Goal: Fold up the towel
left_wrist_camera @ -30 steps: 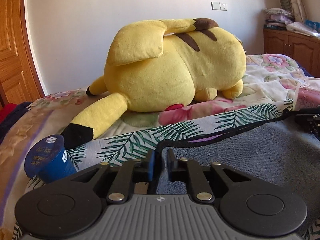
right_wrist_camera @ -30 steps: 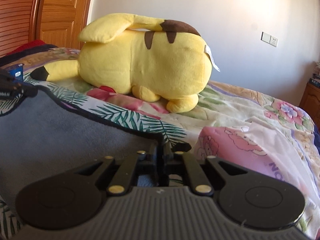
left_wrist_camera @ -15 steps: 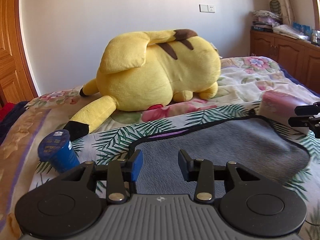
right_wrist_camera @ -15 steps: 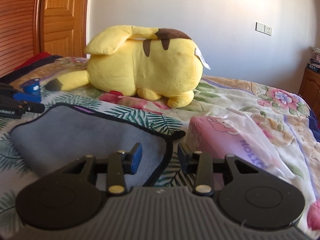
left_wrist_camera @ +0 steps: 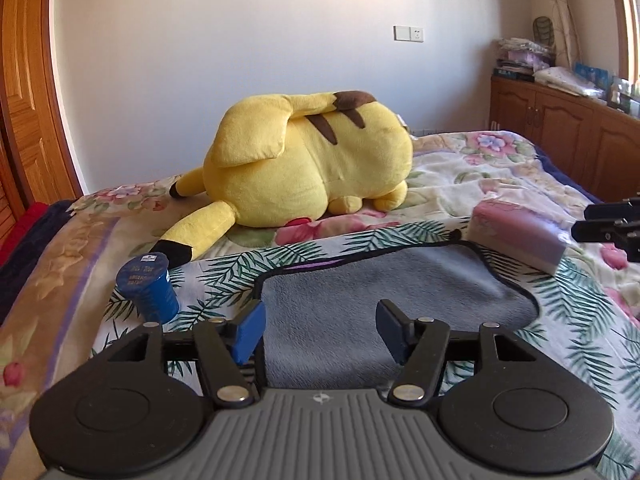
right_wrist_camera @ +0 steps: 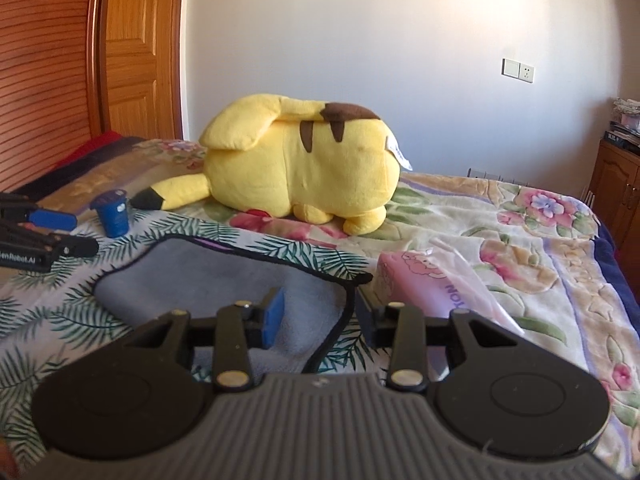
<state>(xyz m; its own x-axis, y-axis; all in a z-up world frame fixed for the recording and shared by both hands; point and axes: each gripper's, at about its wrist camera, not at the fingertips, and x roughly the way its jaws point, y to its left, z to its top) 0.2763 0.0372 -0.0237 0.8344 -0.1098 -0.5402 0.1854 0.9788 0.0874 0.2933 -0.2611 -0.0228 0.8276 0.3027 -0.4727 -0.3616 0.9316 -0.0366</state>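
Observation:
The towel (left_wrist_camera: 384,292) is folded on the bed, grey side up with a black hem, over its palm-leaf print; it also shows in the right wrist view (right_wrist_camera: 208,280). My left gripper (left_wrist_camera: 320,330) is open and empty, raised above the towel's near left part. My right gripper (right_wrist_camera: 320,316) is open and empty above the towel's near right edge. The right gripper's fingers (left_wrist_camera: 608,224) show at the right edge of the left wrist view; the left gripper's fingers (right_wrist_camera: 52,220) show at the left edge of the right wrist view.
A big yellow plush toy (left_wrist_camera: 304,172) lies on the floral bedspread (right_wrist_camera: 520,224) behind the towel. A blue cup (left_wrist_camera: 148,286) stands left of the towel. A pink packet (left_wrist_camera: 520,236) lies at its right. Wooden doors are at the left, a cabinet (left_wrist_camera: 560,128) at the right.
Both grippers were shut on the towel's corners one second ago. They have opened, let the towel go and pulled up and back from it. The towel now lies folded.

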